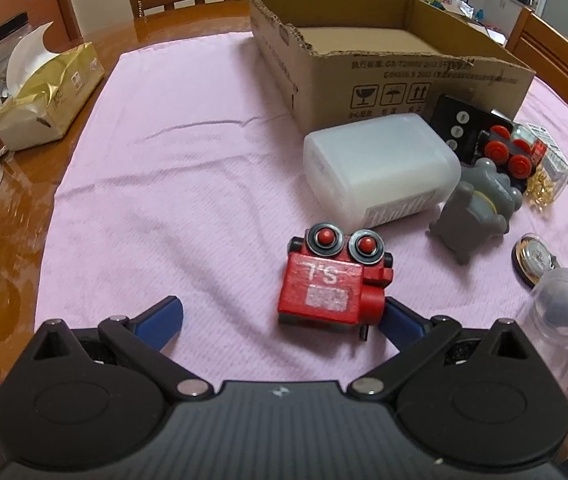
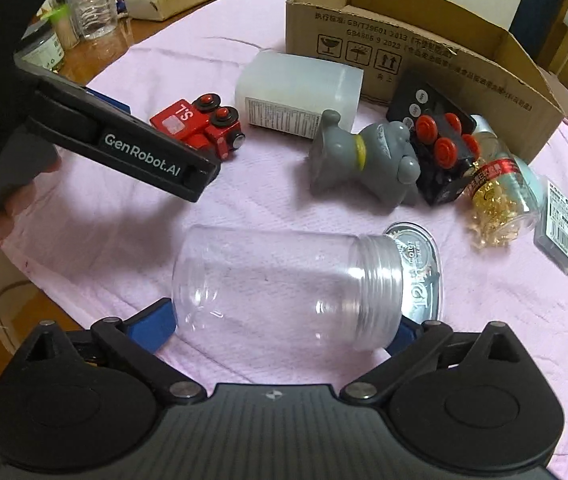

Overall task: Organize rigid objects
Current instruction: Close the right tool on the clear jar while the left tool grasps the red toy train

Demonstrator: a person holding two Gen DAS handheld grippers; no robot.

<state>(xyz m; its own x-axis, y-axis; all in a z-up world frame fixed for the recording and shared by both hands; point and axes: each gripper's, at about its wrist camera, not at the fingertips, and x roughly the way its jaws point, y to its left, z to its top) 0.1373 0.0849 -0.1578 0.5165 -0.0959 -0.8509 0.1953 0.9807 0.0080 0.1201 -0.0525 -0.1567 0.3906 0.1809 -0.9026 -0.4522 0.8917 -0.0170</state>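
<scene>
My left camera sits low, close behind the red toy train (image 1: 333, 280); my right faces the clear jar (image 2: 284, 288). Both share the far cardboard box (image 1: 383, 80).

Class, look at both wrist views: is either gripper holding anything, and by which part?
Nothing is held. The left gripper is open, with the red toy train between its fingers. The right gripper is open around the clear jar lying on its side.

The left gripper (image 1: 280, 316) hovered low over the table, its blue-padded fingers (image 1: 162, 314) spread wide. The right gripper (image 2: 285, 326) was likewise splayed, fingers (image 2: 152, 324) well apart. A bare hand (image 2: 0, 208) gripped the left tool's handle.
</scene>
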